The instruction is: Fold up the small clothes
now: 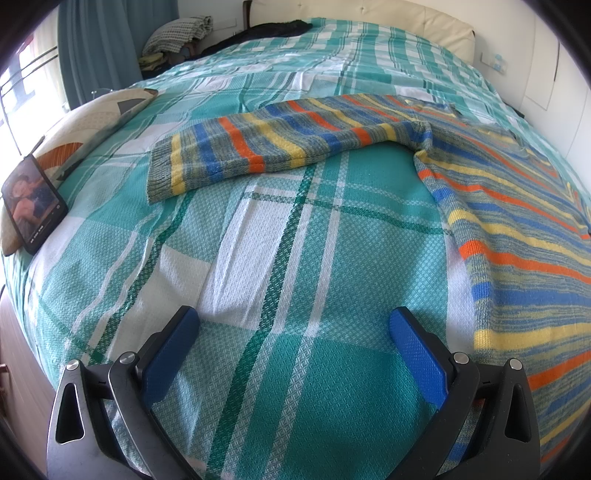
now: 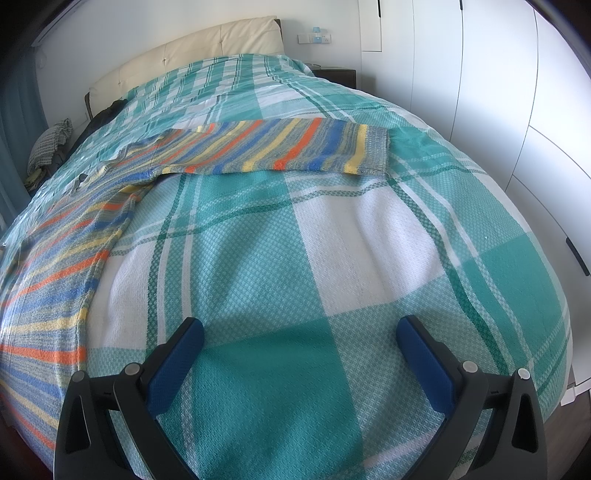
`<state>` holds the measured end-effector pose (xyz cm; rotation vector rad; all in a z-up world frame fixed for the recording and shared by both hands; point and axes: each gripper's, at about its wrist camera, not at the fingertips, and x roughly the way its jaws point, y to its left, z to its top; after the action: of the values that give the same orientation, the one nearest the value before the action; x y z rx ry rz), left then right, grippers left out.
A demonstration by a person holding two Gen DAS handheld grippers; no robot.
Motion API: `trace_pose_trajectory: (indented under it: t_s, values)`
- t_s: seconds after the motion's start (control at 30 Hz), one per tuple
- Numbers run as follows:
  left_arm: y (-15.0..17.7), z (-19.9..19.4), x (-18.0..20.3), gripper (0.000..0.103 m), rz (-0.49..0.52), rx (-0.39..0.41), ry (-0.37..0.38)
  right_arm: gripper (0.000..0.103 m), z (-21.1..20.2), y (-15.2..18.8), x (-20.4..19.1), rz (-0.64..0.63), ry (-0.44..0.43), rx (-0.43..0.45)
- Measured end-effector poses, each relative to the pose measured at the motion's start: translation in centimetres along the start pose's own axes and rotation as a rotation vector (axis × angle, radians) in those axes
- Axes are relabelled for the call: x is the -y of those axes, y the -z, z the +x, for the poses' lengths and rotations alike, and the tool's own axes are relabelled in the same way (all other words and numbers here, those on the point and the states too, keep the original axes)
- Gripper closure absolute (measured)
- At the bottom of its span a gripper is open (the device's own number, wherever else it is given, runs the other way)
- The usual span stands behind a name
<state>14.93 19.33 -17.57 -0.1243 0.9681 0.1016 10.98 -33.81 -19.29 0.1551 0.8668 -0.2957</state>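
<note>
A striped knit sweater (image 1: 517, 236) in grey, blue, yellow and orange lies flat on the bed with both sleeves spread out. In the left wrist view its body fills the right side and one sleeve (image 1: 258, 144) reaches left. In the right wrist view the sweater's body (image 2: 55, 266) lies at the left and the other sleeve (image 2: 280, 147) reaches right. My left gripper (image 1: 293, 325) is open and empty over the bedspread, its right finger beside the sweater's hem edge. My right gripper (image 2: 300, 334) is open and empty over bare bedspread, right of the sweater.
The bed has a teal and white plaid cover (image 1: 258, 258) and a cream headboard (image 2: 192, 48). A phone (image 1: 33, 203) with a lit screen leans on a patterned cushion (image 1: 85, 122) at the left bed edge. White wardrobe doors (image 2: 498, 110) stand along the right. Dark clothes (image 1: 266, 31) lie near the headboard.
</note>
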Motion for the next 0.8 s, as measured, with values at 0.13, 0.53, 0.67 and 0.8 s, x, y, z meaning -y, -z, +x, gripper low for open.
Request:
trace_pose_trajectory:
  t_s: [0.13, 0.53, 0.67, 0.8]
  values:
    - [0.01, 0.00, 0.00, 0.001, 0.000, 0.000, 0.000, 0.000, 0.00, 0.01, 0.00, 0.000, 0.000, 0.000]
    - [0.02, -0.01, 0.02, 0.001, 0.001, 0.000, 0.000, 0.000, 0.02, 0.02, -0.02, 0.000, 0.001, 0.001]
    - [0.03, -0.02, 0.05, 0.001, 0.000, -0.001, -0.002, 0.000, 0.00, -0.04, -0.02, -0.003, 0.006, -0.001]
    - [0.04, -0.01, 0.06, 0.001, -0.001, -0.002, -0.003, 0.000, 0.00, -0.06, -0.02, -0.004, 0.006, -0.001]
